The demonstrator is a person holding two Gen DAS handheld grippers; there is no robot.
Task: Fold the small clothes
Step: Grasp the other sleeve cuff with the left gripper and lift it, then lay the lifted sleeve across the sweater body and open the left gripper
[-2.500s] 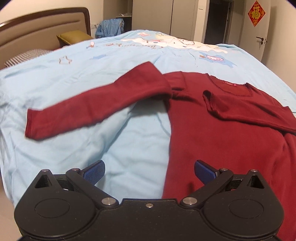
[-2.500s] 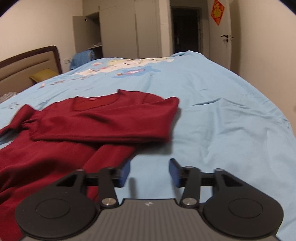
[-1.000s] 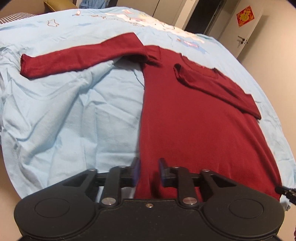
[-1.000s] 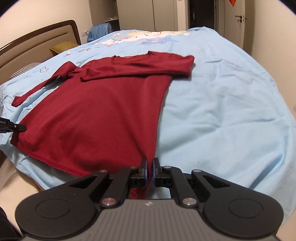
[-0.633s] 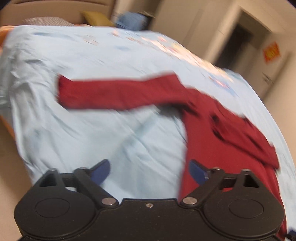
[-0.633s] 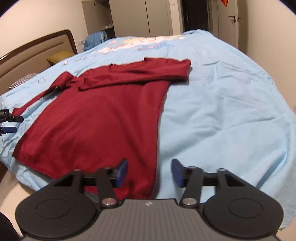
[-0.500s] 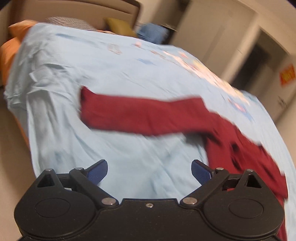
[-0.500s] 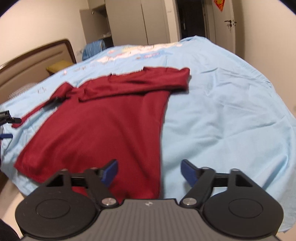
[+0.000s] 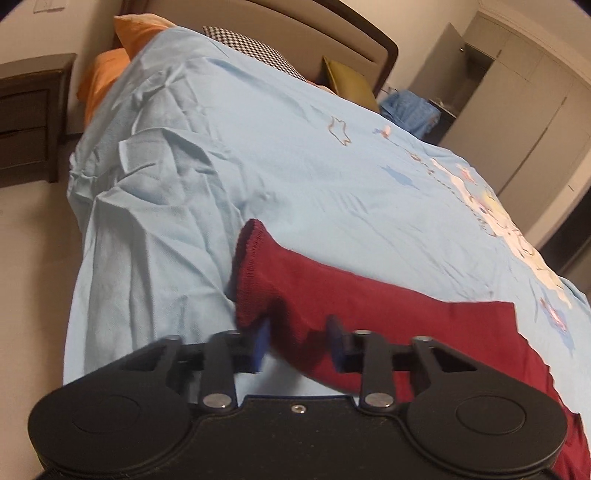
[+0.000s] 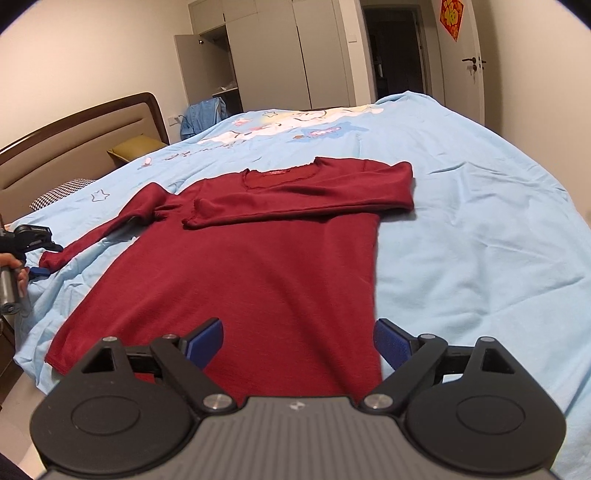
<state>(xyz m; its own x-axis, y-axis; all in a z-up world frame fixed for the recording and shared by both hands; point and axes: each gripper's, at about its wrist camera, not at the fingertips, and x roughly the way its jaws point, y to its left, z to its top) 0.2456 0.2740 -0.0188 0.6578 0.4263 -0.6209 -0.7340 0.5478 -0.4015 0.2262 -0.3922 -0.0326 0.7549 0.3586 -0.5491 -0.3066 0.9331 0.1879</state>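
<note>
Your left gripper (image 9: 297,347) straddles the sweater (image 10: 258,266) sleeve cuff (image 9: 255,273), jaws part-open (not yet clamped); the sleeve runs ahead-right; right gripper (image 10: 297,341) hovers wide open.

Readable markings, as seen from my two grippers:

1. Red diamond-shaped paper sign (image 10: 451,17) with a gold character, fixed high on the white door (image 10: 466,70) far ahead and to the right of my right gripper. The character is too small to read with certainty.

2. Red neck label (image 10: 276,172) inside the collar of the maroon shirt (image 10: 266,266), straight ahead of my right gripper. Any lettering on it is illegible.

No brand, number or other legible text shows ahead of my left gripper.
</note>
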